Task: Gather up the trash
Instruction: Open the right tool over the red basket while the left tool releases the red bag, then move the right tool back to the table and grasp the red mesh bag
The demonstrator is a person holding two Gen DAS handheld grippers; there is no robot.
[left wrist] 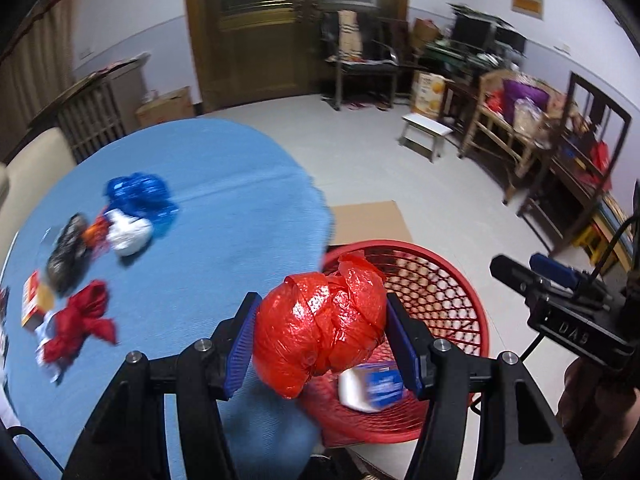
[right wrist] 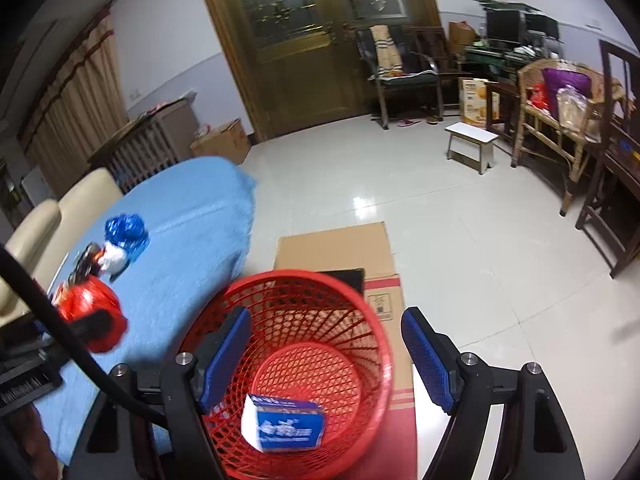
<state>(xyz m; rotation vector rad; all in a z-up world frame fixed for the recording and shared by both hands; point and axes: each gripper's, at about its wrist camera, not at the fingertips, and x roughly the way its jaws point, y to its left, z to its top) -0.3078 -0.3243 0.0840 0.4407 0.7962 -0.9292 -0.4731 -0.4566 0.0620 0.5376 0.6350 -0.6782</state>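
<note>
My left gripper (left wrist: 320,340) is shut on a crumpled red plastic bag (left wrist: 320,328) and holds it over the table edge, beside the red mesh basket (left wrist: 448,280). The bag also shows in the right wrist view (right wrist: 94,308). A blue and white box (right wrist: 284,426) lies in the basket (right wrist: 372,328). My right gripper (right wrist: 326,356) is open and empty above the basket. On the blue table (left wrist: 224,208) lie a blue bag (left wrist: 140,196), a white wad (left wrist: 130,234), a black bag (left wrist: 68,254), a dark red bag (left wrist: 82,320) and a small orange box (left wrist: 34,298).
The basket stands on flattened cardboard (right wrist: 340,248) on the tiled floor. A cream chair (right wrist: 52,216) is behind the table. A small stool (right wrist: 472,140), wicker bench (right wrist: 560,120) and dark chair (right wrist: 616,184) line the right side.
</note>
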